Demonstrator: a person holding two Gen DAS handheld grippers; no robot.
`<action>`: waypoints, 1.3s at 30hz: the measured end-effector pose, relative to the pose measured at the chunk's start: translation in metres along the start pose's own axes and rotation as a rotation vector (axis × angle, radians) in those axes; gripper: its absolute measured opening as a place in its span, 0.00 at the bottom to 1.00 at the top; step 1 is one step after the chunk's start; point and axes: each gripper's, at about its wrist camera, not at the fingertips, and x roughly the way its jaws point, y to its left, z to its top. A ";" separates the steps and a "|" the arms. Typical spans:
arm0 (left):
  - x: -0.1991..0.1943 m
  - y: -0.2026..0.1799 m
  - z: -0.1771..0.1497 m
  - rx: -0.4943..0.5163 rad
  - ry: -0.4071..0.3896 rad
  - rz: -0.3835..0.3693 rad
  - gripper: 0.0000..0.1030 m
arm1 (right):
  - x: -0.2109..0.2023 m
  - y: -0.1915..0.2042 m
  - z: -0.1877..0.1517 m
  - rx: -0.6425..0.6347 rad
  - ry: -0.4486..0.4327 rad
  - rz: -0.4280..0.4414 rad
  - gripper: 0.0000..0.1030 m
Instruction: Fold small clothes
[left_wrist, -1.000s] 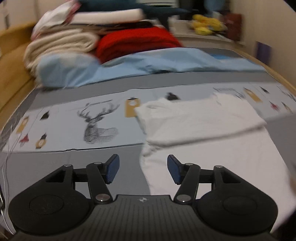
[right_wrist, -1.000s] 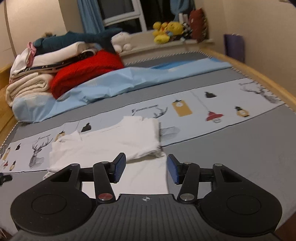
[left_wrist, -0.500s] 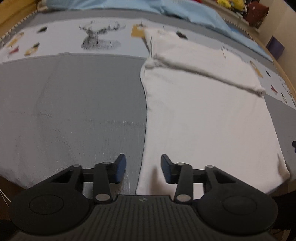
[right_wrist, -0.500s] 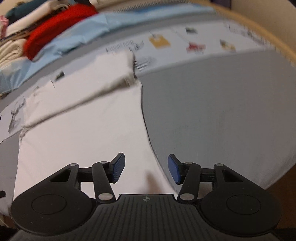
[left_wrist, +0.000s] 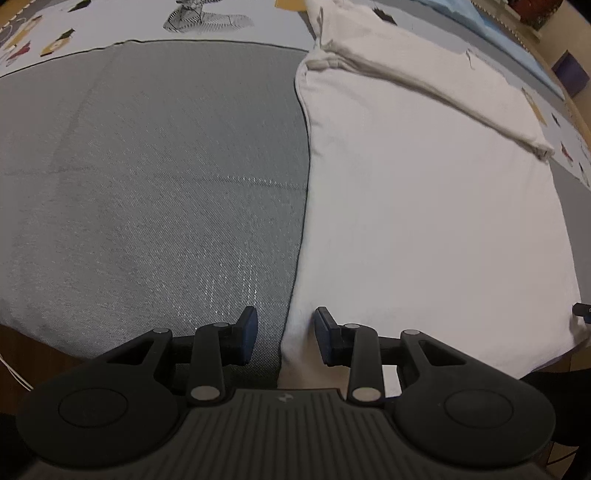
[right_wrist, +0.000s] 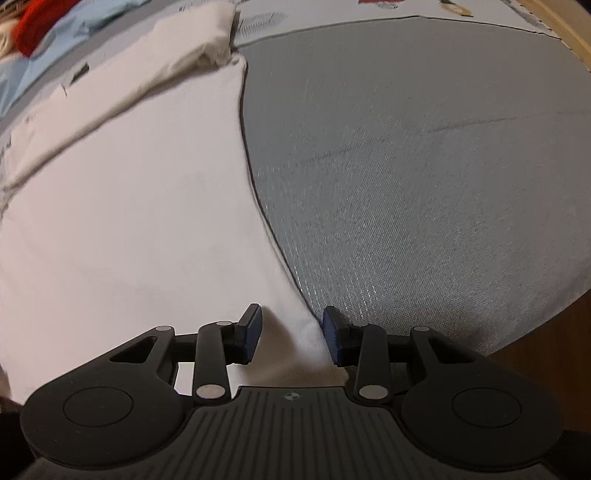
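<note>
The white garment (left_wrist: 424, 206) is spread on the grey bed cover (left_wrist: 155, 184), its far end already folded over. Its near corners are straddled by the closing left gripper (left_wrist: 285, 332) and right gripper (right_wrist: 291, 332) (jaws not yet clamped); further folds remain.

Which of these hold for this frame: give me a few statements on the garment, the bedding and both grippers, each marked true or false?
1. The white garment lies on a grey bedspread. True.
2. The garment's far end is folded over. True.
3. The left gripper is over the garment's middle. False: it straddles the near corner, jaws closing.
4. The right gripper holds a red blanket. False: only the white corner lies between its closing jaws.
5. The bedspread is plain throughout. False: a printed band crosses it.
</note>
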 end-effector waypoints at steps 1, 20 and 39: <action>0.000 0.000 0.000 0.003 0.003 0.004 0.37 | 0.001 0.001 0.000 -0.006 0.003 -0.005 0.37; 0.004 -0.014 -0.007 0.112 0.006 -0.010 0.06 | 0.003 0.019 -0.005 -0.108 0.013 0.003 0.06; 0.005 -0.016 -0.013 0.130 0.036 -0.001 0.09 | 0.007 0.008 -0.006 -0.107 0.034 -0.020 0.17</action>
